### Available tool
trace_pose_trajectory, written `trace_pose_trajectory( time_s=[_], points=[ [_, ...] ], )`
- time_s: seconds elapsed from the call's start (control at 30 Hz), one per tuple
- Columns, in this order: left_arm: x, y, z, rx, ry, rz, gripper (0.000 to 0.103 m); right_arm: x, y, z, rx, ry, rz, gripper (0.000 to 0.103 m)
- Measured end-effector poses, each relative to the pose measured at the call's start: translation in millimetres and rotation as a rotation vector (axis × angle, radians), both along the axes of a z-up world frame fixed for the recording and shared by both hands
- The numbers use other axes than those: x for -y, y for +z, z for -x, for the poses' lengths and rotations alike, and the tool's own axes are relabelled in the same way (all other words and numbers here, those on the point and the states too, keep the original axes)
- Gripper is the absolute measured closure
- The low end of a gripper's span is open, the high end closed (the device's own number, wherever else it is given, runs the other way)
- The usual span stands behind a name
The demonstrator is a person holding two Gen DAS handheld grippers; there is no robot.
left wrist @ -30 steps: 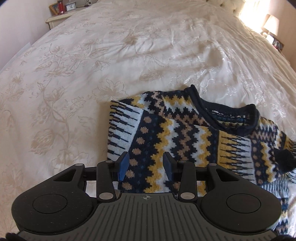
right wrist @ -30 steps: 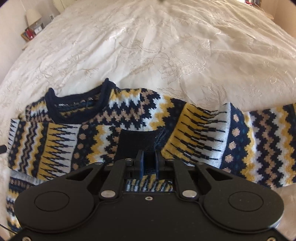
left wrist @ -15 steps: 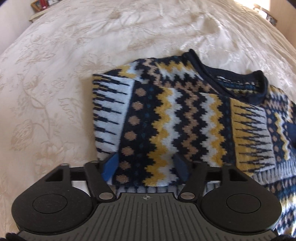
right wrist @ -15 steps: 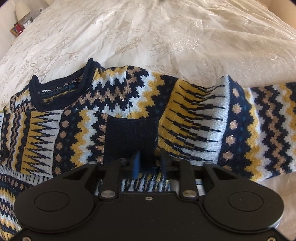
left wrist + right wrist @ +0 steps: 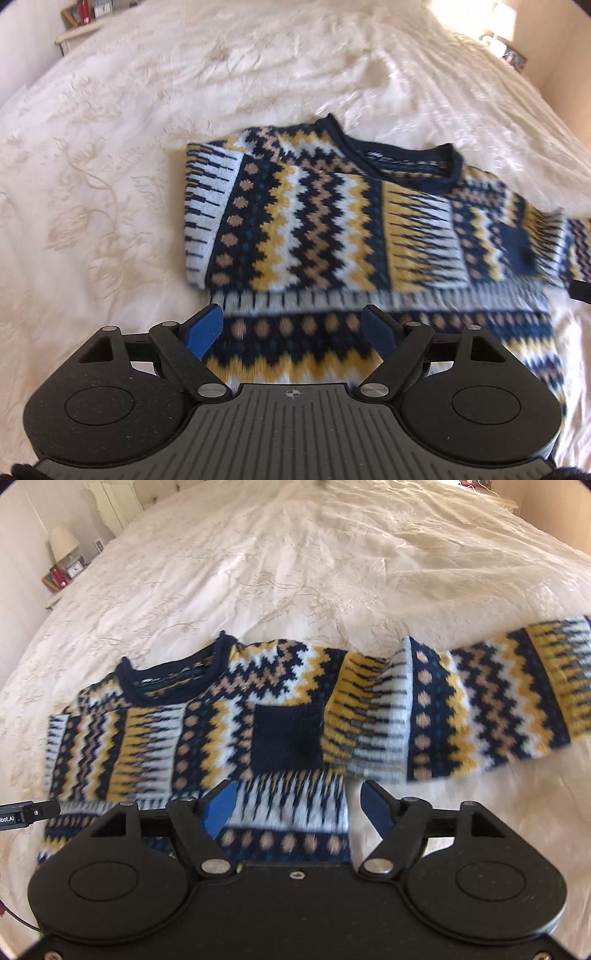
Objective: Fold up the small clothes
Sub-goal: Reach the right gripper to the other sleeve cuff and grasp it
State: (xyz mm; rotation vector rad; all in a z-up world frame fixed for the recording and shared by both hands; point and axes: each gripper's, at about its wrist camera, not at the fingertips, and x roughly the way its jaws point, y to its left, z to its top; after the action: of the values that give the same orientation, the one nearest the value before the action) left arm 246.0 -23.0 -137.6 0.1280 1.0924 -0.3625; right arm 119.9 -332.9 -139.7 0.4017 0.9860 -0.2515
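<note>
Both grippers hang above a knitted sweater (image 5: 332,221) and hold nothing. Left gripper (image 5: 293,330) has its blue fingers (image 5: 203,330) spread wide, and the near part of the sweater shows between them. Right gripper (image 5: 299,806) has its fingers spread wide too, over the sweater's near edge.

The sweater lies flat on a cream bedspread (image 5: 110,147) with a flower pattern. It has zigzags and dots in yellow, dark blue, white and tan. Its dark blue neck hole (image 5: 173,681) is on the far side. One sleeve is folded across the front, and its dark blue cuff (image 5: 286,738) rests on the middle. The other sleeve (image 5: 498,701) sticks out to the right. A lamp (image 5: 62,542) stands far off on the left.
</note>
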Motion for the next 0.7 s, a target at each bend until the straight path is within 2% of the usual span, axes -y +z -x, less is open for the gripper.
trace_pose_trajectory(
  time_s=[0.17, 0.3, 0.53, 0.6, 0.7],
  points=[
    [-4, 34, 33, 0.079, -0.059, 0.004, 0.022, -12, 8, 29, 0.011, -0.025, -0.021, 0.023],
    [-9, 62, 51, 0.157, -0.035, 0.020, 0.022, -19, 16, 52, 0.022, -0.059, -0.021, 0.023],
    [0, 85, 52, 0.143, -0.013, 0.092, 0.022, -8, 28, 81, 0.062, -0.118, -0.041, 0.021],
    [6, 91, 54, 0.149, 0.006, 0.096, 0.022, 4, 31, 86, 0.069, -0.121, -0.050, 0.017],
    [21, 95, 64, 0.166, 0.049, 0.080, 0.022, 29, 34, 90, 0.081, -0.123, -0.055, 0.017]
  ],
)
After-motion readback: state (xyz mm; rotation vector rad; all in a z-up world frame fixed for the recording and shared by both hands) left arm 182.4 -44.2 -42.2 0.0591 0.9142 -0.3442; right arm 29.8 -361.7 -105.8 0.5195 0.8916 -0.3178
